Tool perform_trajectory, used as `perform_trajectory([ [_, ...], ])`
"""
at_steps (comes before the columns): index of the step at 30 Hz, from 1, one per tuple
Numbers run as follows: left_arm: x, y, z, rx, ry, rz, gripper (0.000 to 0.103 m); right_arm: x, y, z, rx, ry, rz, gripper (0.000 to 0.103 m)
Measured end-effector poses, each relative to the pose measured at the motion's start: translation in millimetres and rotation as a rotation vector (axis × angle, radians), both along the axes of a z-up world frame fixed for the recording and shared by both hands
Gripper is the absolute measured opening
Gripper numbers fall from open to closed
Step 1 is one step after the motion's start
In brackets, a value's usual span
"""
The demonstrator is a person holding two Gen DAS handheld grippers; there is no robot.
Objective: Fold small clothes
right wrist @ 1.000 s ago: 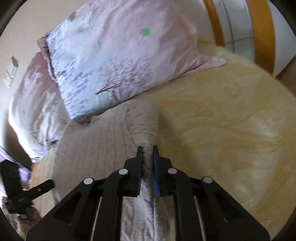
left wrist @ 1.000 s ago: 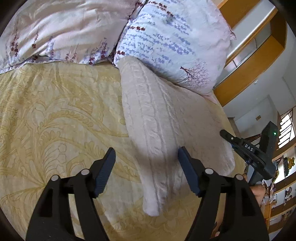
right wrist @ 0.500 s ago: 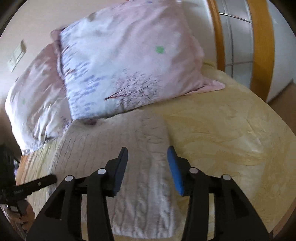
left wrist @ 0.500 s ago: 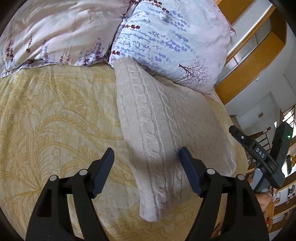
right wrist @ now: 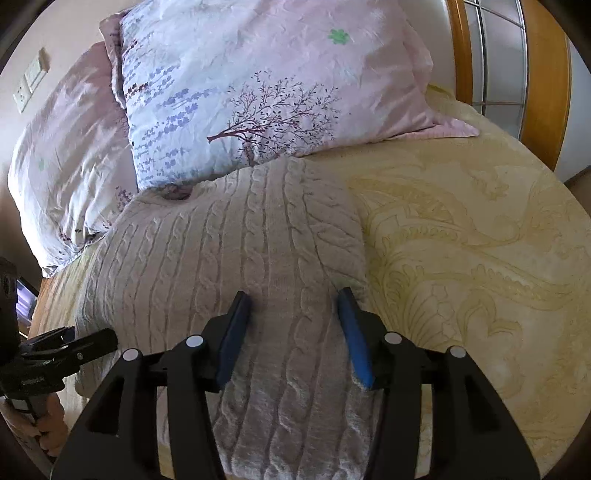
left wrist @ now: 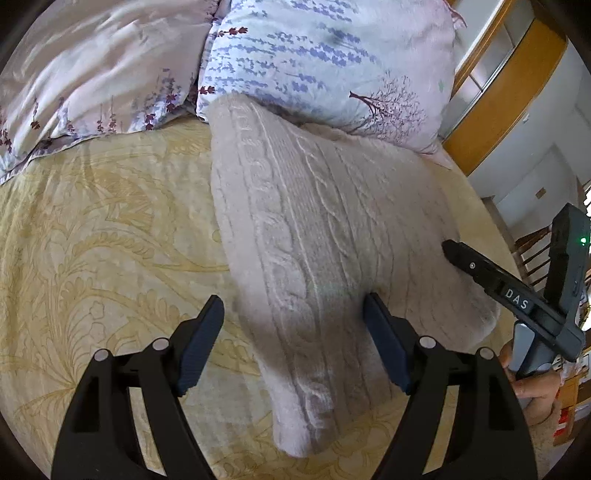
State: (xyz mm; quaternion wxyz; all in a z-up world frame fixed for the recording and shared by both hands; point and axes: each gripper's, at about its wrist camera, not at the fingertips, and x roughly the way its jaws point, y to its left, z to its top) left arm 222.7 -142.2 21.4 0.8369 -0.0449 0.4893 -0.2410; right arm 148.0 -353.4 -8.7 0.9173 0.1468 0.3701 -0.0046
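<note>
Cable-knit sweater lay folded flat just below the floral pillow. Right gripper just opening, nothing pinched, probably releasing the fold. Left gripper gaped wide over the sweater's near edge, likely to smooth it.

Bedspread open both sides of sweater; pillows block far end.

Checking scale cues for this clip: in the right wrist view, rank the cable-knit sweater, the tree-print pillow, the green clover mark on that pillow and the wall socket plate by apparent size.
1. Cable-knit sweater and tree-print pillow: comparable; the sweater lies nearer, so unranked.
2. Wall socket plate.
3. Green clover mark.
</note>
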Motion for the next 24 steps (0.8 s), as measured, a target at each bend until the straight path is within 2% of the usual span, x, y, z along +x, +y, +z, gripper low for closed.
perform_trajectory([
  [6,2,-10,-1,0.060,-0.027,-0.002,0.079,-1,0,0,0.008,-0.011,0.004,0.053],
  [11,-1,-9,4,0.075,-0.040,-0.001,0.079,-3,-6,7,0.059,-0.009,0.013,0.055],
  [14,-1,-6,8,0.059,-0.042,-0.002,0.079,-6,-17,17,0.145,-0.032,0.008,0.067],
  [15,-2,-4,9,0.053,-0.041,0.000,0.079,-8,-23,21,0.165,-0.042,-0.009,0.076],
  [16,-2,-2,10,0.045,-0.040,0.004,0.079,-8,-27,23,0.170,-0.050,-0.023,0.081],
  [18,-2,0,12,0.036,-0.041,0.009,0.079,-6,-37,25,0.177,-0.053,-0.054,0.082],
  [20,1,2,13,0.025,-0.036,0.013,0.080,3,-49,22,0.217,-0.015,-0.069,0.083],
  [24,10,6,11,-0.044,0.010,0.021,0.082,25,-64,2,0.335,0.084,-0.062,0.083],
])
